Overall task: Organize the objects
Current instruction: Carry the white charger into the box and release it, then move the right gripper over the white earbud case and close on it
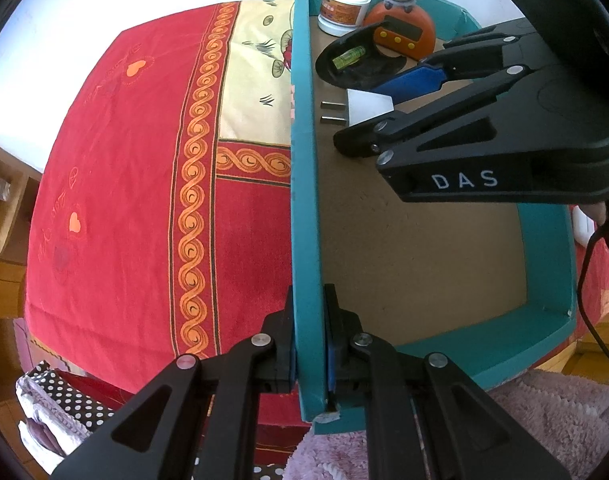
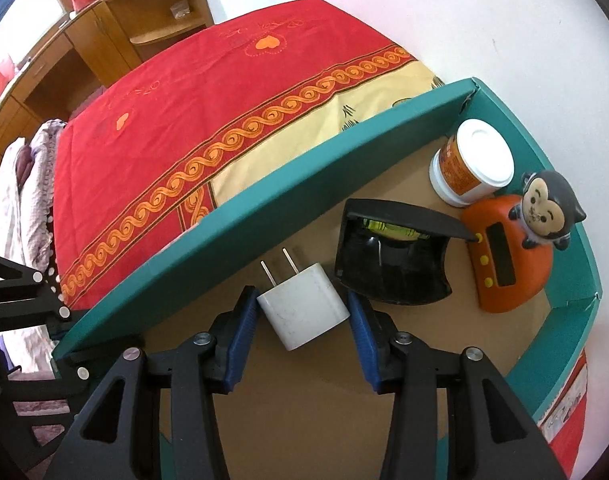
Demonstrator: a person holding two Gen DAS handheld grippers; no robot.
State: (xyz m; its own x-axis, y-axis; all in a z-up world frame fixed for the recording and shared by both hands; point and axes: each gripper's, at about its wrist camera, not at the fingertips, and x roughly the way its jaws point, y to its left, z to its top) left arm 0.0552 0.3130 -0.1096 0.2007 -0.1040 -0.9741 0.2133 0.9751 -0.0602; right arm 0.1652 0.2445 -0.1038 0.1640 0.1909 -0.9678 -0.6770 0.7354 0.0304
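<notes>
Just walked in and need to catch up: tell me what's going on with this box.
A person with two handheld grippers is sorting items into a teal box. The left gripper is clamped on its side wall. The right gripper straddles a white charger inside, beside a black level, monkey timer and white jar.

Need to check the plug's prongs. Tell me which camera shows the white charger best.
The right wrist view: the white charger lies whole, both prongs clear, between the right gripper's fingers. In the left wrist view that gripper partly covers it.
</notes>
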